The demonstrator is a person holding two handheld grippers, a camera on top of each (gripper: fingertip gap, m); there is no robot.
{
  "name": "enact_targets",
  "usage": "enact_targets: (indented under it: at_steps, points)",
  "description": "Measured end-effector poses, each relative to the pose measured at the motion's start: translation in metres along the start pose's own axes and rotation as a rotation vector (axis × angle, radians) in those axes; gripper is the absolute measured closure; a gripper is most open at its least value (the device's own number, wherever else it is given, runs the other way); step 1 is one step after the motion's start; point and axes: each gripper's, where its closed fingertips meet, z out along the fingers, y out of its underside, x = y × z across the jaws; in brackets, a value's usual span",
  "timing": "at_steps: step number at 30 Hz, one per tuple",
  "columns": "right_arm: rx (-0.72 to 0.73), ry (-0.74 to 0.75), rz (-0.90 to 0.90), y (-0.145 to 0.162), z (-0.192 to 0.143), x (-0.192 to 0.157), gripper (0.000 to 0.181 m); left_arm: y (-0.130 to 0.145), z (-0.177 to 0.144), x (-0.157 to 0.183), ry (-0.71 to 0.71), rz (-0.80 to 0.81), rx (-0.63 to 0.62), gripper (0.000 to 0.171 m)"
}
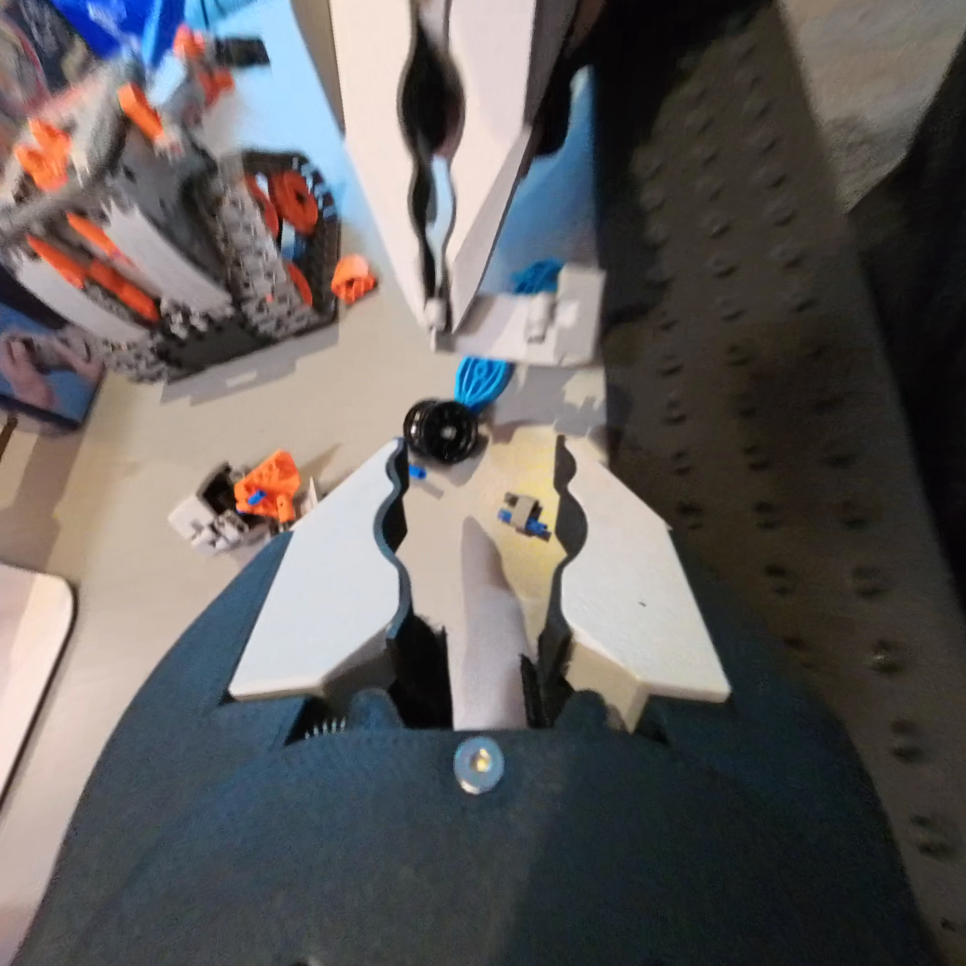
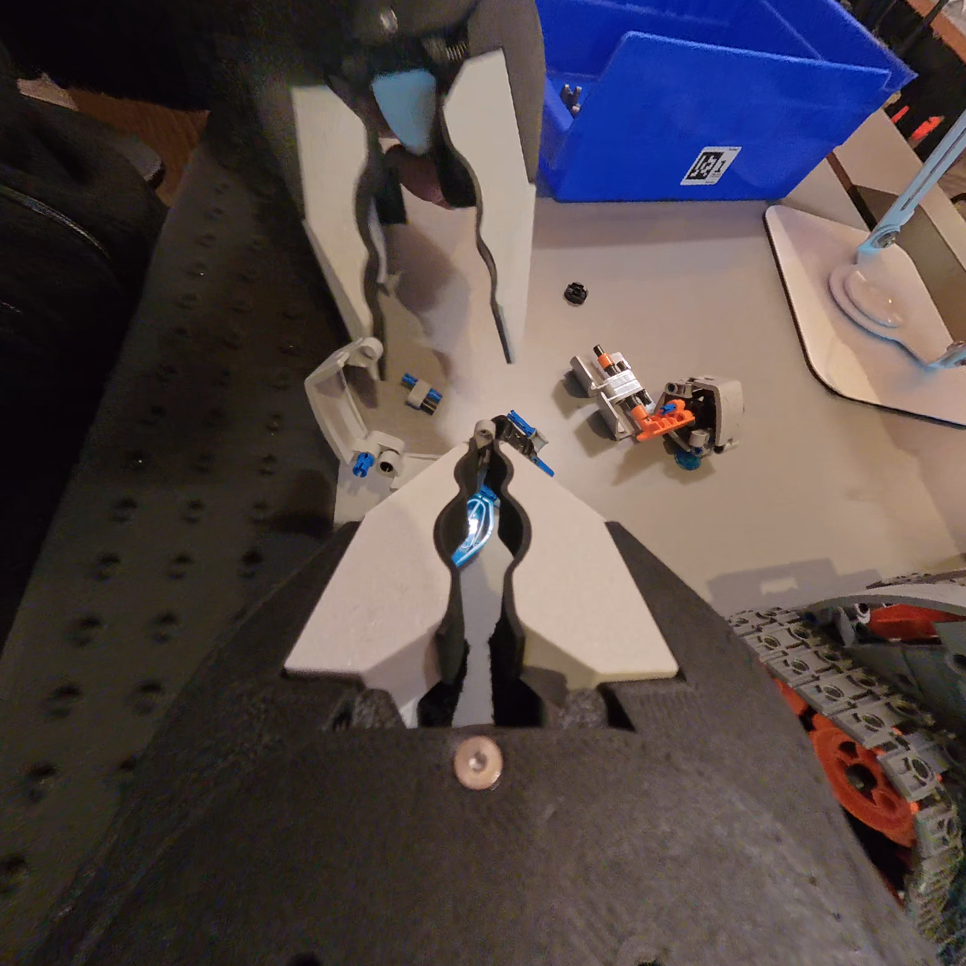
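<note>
My right gripper (image 2: 483, 455) is shut on a small brick assembly: a translucent blue piece (image 2: 474, 528) sits between its jaws, and a grey pin end (image 2: 483, 431) and a black and blue part (image 2: 522, 436) stick out past the tips. In the left wrist view it (image 1: 439, 308) comes down from the top, with the blue piece (image 1: 483, 379) and a black wheel (image 1: 440, 431) below it. My left gripper (image 1: 478, 455) is open and empty, its tips on either side of the wheel. A small grey and blue connector (image 1: 522, 515) lies between its fingers. It also shows in the right wrist view (image 2: 444, 360).
A grey frame piece (image 2: 340, 413) lies by the black perforated board (image 2: 157, 470). An orange and grey cluster (image 2: 679, 413), a small black round part (image 2: 576, 291), a blue bin (image 2: 705, 104), a white stand base (image 2: 836, 366) and a tracked model (image 2: 862, 732) surround the spot. Spacing between my two grippers at the tips: around 5 cm. The tracked model (image 2: 862, 732) lies around 15 cm away from my right fingertips. My left wrist view (image 1: 242, 199) looks at it from another angle.
</note>
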Motion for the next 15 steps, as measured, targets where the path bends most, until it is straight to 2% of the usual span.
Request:
enact_targets:
  at_steps: [3, 6, 8, 9, 13, 15]
  points:
    - [0.005, 0.011, -0.013, -0.004, 0.002, -0.001, 0.180, -0.027, -0.004, 0.013, 0.012, 0.087, 0.083, 0.120]
    - [0.006, 0.033, -0.027, -0.007, 0.004, -0.001, 0.180, -0.038, 0.005, 0.031, 0.053, 0.146, 0.072, 0.126]
    - [0.008, 0.053, -0.039, -0.010, 0.004, 0.000, 0.180, -0.035, 0.014, 0.035, 0.055, 0.157, 0.022, 0.138]
    - [0.005, 0.057, -0.042, -0.010, 0.004, 0.000, 0.180, -0.033, 0.017, 0.033, 0.036, 0.169, 0.008, 0.151]
    - [0.005, 0.054, -0.017, -0.010, 0.003, -0.001, 0.180, -0.029, 0.017, 0.036, 0.024, 0.203, 0.002, 0.154]
    - [0.044, 0.057, -0.005, -0.016, -0.003, 0.001, 0.179, -0.033, 0.014, 0.033, 0.022, 0.155, 0.038, 0.155]
